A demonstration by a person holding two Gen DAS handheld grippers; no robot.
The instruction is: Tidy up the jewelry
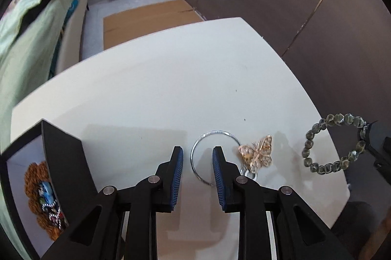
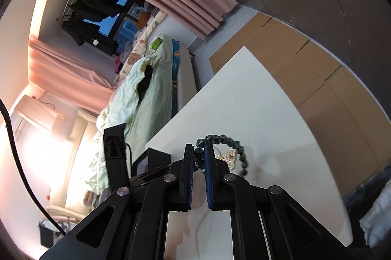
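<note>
My left gripper hangs open over the white table, pointing steeply down. A silver bangle lies flat beneath it, its left rim showing between the blue pads, which do not press on it. A gold butterfly brooch rests on the bangle's right side. My right gripper is shut on a dark green bead bracelet, lifted off the table; that bracelet also hangs at the right edge of the left wrist view. An open black jewelry box sits at the table's left.
Inside the box lie a brown piece and small colourful trinkets. Flattened cardboard covers the floor beyond the table. A bed with a green blanket runs along the left, and a dark wall stands close on the right.
</note>
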